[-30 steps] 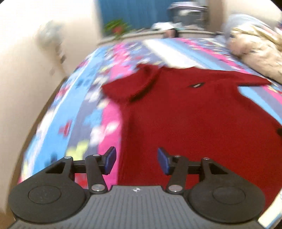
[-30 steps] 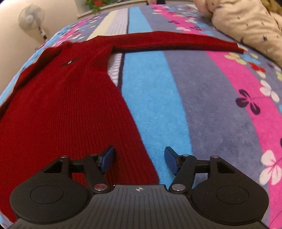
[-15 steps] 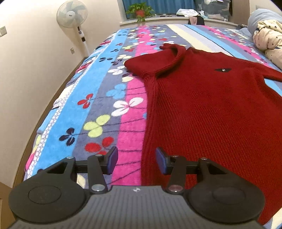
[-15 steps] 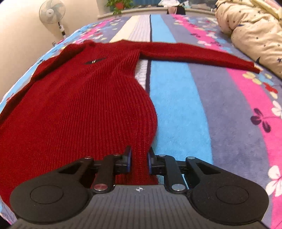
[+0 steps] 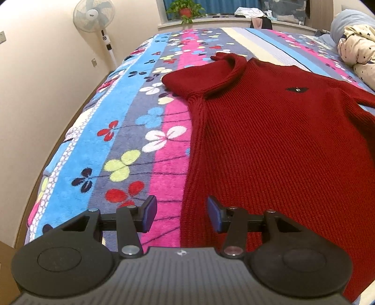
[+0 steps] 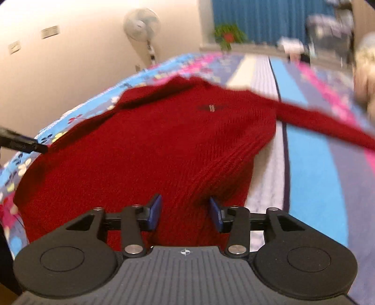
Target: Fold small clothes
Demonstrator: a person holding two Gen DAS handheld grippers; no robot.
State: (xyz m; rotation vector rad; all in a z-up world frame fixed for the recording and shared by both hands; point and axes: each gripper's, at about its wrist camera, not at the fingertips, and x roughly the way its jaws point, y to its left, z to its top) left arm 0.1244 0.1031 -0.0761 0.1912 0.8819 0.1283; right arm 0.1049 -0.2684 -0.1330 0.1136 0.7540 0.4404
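A dark red knit sweater [image 5: 281, 140] lies flat on the flowered bed blanket [image 5: 117, 131], neck at the far end. Its left sleeve [image 5: 192, 77] is bunched by the shoulder. My left gripper [image 5: 182, 217] hangs open over the sweater's left side edge near the hem, and its pads do not press the cloth. In the right wrist view the sweater [image 6: 152, 145] fills the middle and its right sleeve [image 6: 328, 124] stretches out to the right. My right gripper [image 6: 185, 215] has its jaws opening, with a raised ridge of the sweater's right side between them.
A standing fan [image 5: 93, 16] and a wall are to the left of the bed. A potted plant [image 5: 185, 9] sits on the far sill. A star-print quilt [image 5: 358, 51] is heaped at the far right. Bare blanket [image 6: 311, 164] lies to the right of the sweater.
The right gripper shut on the sweater's right side edge, carried it up and to the left, and now its jaws stand apart again. The left gripper's view swung slightly left, jaws unchanged.
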